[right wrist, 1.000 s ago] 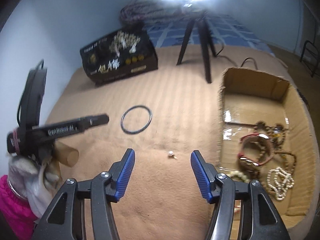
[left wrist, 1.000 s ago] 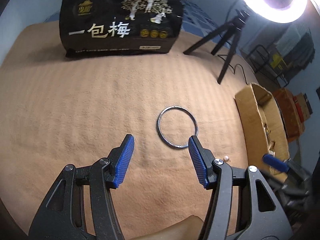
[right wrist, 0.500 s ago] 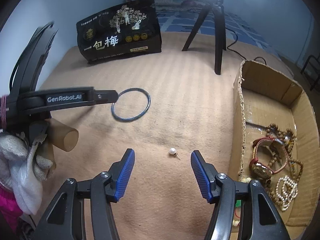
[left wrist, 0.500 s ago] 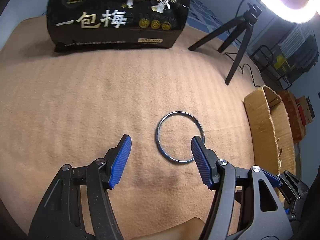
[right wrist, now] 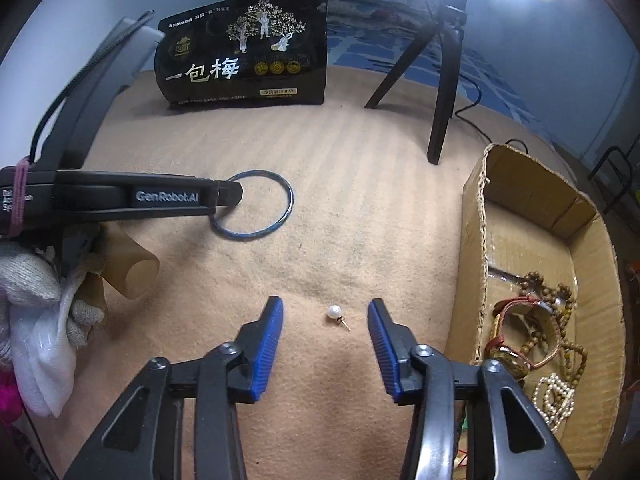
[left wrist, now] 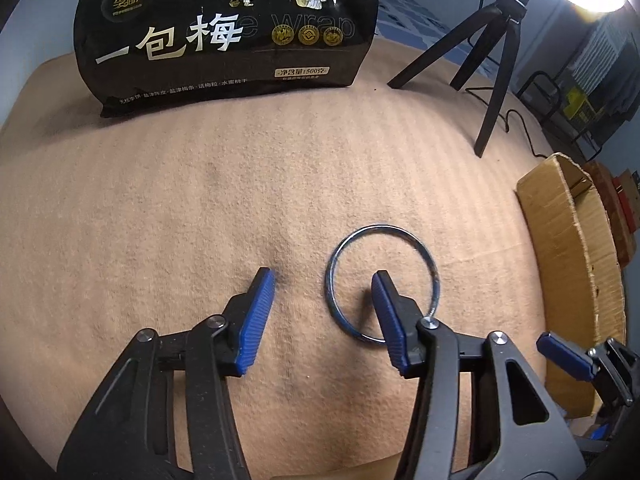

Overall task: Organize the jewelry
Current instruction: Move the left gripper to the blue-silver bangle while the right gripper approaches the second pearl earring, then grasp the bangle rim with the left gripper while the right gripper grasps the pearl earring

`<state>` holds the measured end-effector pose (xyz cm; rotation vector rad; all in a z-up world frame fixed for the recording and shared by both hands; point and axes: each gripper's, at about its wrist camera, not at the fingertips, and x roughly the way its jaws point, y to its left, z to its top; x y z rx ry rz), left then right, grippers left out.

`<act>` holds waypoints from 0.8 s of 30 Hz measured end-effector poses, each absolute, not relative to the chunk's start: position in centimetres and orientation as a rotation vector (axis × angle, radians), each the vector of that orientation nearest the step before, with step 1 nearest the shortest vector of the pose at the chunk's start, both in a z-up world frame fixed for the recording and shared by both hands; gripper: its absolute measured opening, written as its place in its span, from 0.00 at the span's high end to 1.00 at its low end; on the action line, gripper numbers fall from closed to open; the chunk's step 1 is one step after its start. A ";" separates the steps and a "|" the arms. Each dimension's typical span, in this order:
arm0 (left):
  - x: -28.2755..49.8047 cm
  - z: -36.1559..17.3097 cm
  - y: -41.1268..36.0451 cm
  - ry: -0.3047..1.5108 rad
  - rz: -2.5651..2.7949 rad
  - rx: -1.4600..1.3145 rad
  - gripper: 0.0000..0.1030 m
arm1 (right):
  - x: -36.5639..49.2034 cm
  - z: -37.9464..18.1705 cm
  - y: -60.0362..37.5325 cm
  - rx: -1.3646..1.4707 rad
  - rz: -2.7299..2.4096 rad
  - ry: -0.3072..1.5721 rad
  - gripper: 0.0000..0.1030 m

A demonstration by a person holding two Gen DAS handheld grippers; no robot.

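Note:
A thin blue-grey metal bangle (left wrist: 432, 276) lies flat on the tan cloth. My left gripper (left wrist: 323, 280) is low over it, its jaws closing: the right finger's tip sits inside the ring, the left one outside, and the ring's left rim lies between them, untouched. In the right wrist view the same bangle (right wrist: 276, 224) shows with the left gripper's black finger across its left side. A small pearl stud earring (right wrist: 335, 313) lies between the blue pads of my right gripper (right wrist: 326, 308), whose jaws are closing without touching it.
An open cardboard box (right wrist: 520, 184) at the right holds a watch, bead strings and a pearl bracelet. A black snack bag (left wrist: 228, 28) stands at the back. A black tripod (left wrist: 496, 52) stands behind the box. A gloved hand (right wrist: 28, 292) holds the left gripper.
Both grippers have sunk toward the cloth and narrowed. The left one moved so its right finger now stands inside the bangle. The right one has the pearl stud centred between its pads.

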<state>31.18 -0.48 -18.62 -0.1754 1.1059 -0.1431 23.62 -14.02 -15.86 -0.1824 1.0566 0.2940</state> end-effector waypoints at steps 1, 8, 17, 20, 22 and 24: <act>31.2 -18.7 -0.4 1.104 -0.141 -0.172 0.53 | 23.6 -15.9 -13.9 -0.179 0.304 1.059 0.67; 31.4 -19.1 -0.4 1.092 -0.129 -0.144 0.64 | 24.0 -17.3 -12.9 -0.222 0.274 1.087 0.68; 31.5 -19.3 0.4 1.082 -0.138 -0.127 0.78 | 25.2 -18.3 -13.5 -0.175 0.252 1.125 0.70; 31.4 -19.2 0.8 1.082 -0.134 -0.139 0.85 | 25.3 -18.3 -13.5 -0.165 0.265 1.134 0.84; 31.4 -19.2 1.4 1.086 -0.136 -0.162 0.90 | 25.3 -18.3 -13.5 -0.156 0.280 1.137 0.94; 31.4 -19.2 2.0 1.092 -0.142 -0.189 0.94 | 25.2 -18.3 -13.4 -0.154 0.285 1.136 0.94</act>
